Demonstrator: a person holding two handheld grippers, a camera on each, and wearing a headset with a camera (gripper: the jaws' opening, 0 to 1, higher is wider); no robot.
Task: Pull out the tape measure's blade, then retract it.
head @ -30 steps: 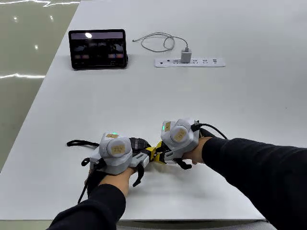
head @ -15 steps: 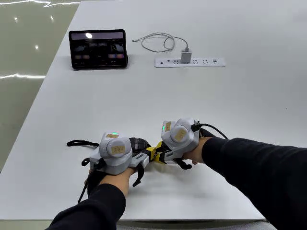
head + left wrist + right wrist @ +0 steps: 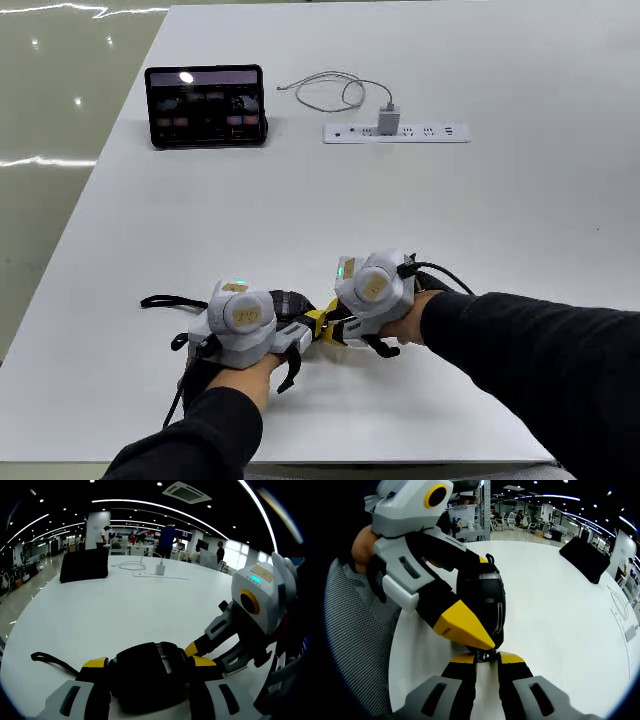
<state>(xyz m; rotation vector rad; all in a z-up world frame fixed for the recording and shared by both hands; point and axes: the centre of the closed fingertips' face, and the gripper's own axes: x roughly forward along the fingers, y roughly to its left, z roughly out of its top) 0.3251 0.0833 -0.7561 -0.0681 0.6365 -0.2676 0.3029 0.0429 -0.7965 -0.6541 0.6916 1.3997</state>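
In the lower middle of the head view we found the tape (image 3: 290, 303) lying on the tabletop (image 3: 420, 200) between the two tongs, its black strap (image 3: 165, 299) trailing off to the left; everything stood bunched together, the tongs' yellow tips almost touching.

In the left gripper view the left tongs (image 3: 149, 662) stood partly open around the black case, one jaw on each side and both pressed against it, so we took the case to be firmly held; the right tongs (image 3: 486, 658) came in from the right of that view.

In the right gripper view those tongs were closed almost fully, the tips pinching a small metal piece at the bottom edge of the case, which we judged to be the hook (image 3: 485, 653) of the blade; the case sat straight above the tips, with a jaw of the left tongs slanting down across it from the upper left.

No blade showed drawn out; we judged the pull had not yet begun.

The coming move turned on one line; the case lay directly ahead of the right tongs, so the blade would run out along their own axis, toward the right of the head view and away from the left tongs; the right hand was the one placed to draw.
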